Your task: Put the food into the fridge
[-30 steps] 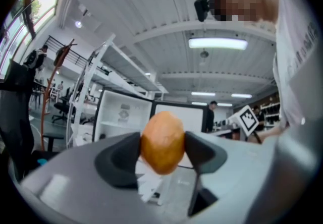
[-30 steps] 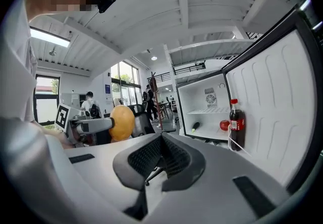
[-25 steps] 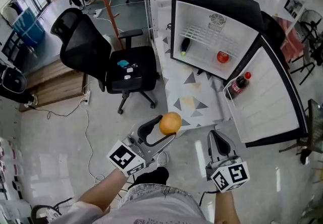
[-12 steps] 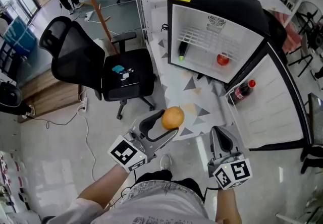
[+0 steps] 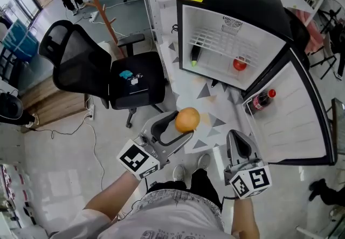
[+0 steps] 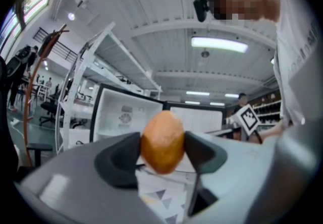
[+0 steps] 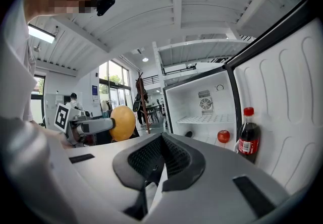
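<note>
Fridge point(image 5: 232, 1): door wide open; red fruit point(image 5: 240, 63) inside, cola bottle point(image 5: 261, 100) in the door shelf.
Right tool point(image 7: 160, 160): jaws pressed together, nothing between.
Left tool point(image 5: 178, 131): clenched on the orange.
Orange point(image 6: 162, 142): outside the fridge, before its opening.

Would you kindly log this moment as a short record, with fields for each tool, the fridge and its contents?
left tool: shut on the orange, held out toward the fridge
right tool: shut, holding nothing
fridge: door wide open
fridge interior: red fruit and dark vegetable with a green tip, both below the wire shelf
door rack: cola bottle, upright
</note>
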Motion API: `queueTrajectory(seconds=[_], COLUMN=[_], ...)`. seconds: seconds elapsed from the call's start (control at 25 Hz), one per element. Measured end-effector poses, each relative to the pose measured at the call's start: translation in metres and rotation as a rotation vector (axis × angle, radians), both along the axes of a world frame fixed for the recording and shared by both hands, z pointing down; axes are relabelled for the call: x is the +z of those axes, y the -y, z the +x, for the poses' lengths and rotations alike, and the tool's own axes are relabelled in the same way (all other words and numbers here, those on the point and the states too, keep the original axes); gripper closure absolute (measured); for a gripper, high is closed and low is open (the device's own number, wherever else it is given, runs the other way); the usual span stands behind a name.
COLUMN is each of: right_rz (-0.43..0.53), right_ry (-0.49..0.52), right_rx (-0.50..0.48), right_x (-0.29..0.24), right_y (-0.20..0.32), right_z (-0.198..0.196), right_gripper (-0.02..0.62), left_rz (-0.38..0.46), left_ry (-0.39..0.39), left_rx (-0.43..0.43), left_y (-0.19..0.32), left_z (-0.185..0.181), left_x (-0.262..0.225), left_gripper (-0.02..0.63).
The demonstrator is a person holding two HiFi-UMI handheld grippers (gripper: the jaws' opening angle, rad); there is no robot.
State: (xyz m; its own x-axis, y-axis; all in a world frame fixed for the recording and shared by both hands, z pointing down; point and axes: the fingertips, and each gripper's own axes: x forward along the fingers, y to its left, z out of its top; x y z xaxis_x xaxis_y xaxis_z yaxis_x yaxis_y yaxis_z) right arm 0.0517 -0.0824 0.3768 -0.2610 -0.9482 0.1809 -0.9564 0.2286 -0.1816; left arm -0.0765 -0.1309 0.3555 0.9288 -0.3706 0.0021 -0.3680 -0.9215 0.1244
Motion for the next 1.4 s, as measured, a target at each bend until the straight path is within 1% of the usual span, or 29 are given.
queueTrajectory(seconds=[0.2,0.44,0.64,0.92,1.24,1.4], right_rz=[0.009,0.007,0.018,0.037,0.058,0.062], right_ry=[0.0,0.011,0.023,0.036,0.037,0.036], right_rx=[0.0,-0.024,-0.049,-0.071,-0.105,-0.118], right_x=[0.0,0.006,0.009,0.01,0.007,0.009], right_y=[0.022,0.049,0.073,0.107,0.132,0.139], right_z=[0.013,0.031,0.049,0.075,0.088,0.091], right_gripper=[0.606,0.605,0.606,0.606,0.606,0.606], left_rz=[0.015,0.034,0.067,0.111,0.157,0.183], left_ry=[0.008,0.031,0.088,0.145,0.205,0.255], left_rx=[0.0,-0.008,-0.011,-0.007,-0.002,0.009], left_y=[0.023,0.053,0.078,0.115,0.157,0.179], left_z=[0.019,0.047,0.073,0.113,0.149,0.161], left_x=[-0.002,0.0,0.005,0.008,0.013,0.02], left_gripper=[0.325,0.325,0.325,0.325,0.325,0.325])
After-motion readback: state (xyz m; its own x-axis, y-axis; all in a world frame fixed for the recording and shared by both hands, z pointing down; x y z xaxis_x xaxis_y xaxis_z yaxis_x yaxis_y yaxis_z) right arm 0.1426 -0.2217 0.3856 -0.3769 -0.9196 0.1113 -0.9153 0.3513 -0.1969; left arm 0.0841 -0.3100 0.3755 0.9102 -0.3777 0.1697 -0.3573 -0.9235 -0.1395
